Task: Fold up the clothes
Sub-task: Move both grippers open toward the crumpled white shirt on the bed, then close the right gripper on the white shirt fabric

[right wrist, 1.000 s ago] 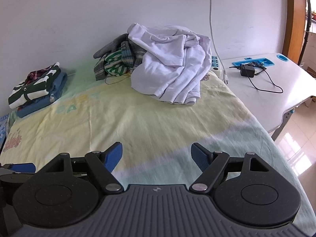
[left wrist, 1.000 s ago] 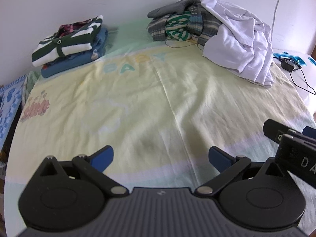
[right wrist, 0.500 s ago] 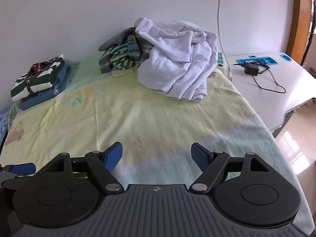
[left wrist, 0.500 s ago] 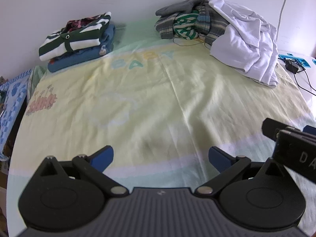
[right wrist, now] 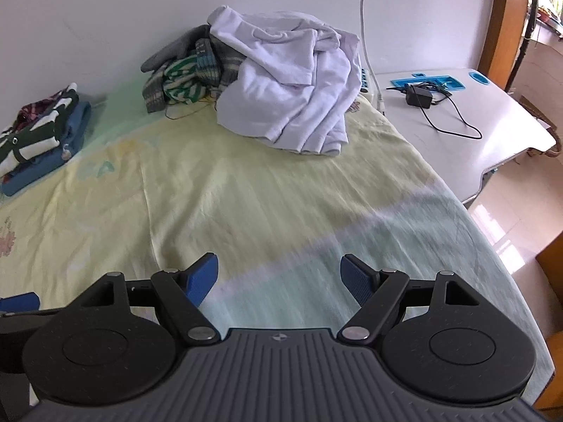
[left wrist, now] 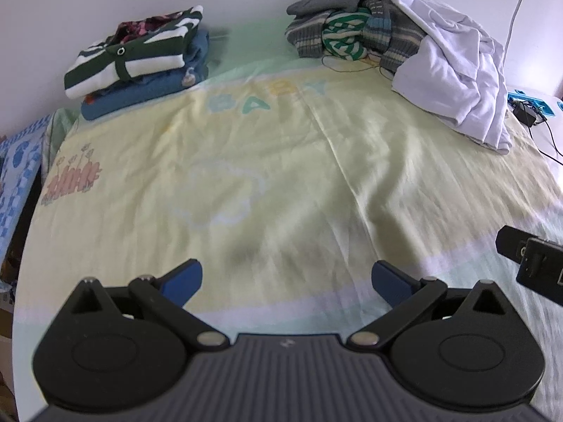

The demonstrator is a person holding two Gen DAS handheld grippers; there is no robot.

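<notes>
We've got a folded stack (left wrist: 140,56) upper left on the bed (left wrist: 281,183), an unfolded heap (left wrist: 422,49) upper right left to do, and both tools, left (left wrist: 286,277) and right (right wrist: 279,274), spread apart and empty.

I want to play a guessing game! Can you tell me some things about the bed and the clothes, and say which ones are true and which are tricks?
1. Both grippers, left gripper and right gripper, are open and hold nothing. True.
2. The white garment is neatly folded. False: it lies crumpled on the heap.
3. The folded stack has a striped green and white piece on top. True.
4. The charger lies on the bed sheet. False: it lies on the white table beside the bed.
</notes>
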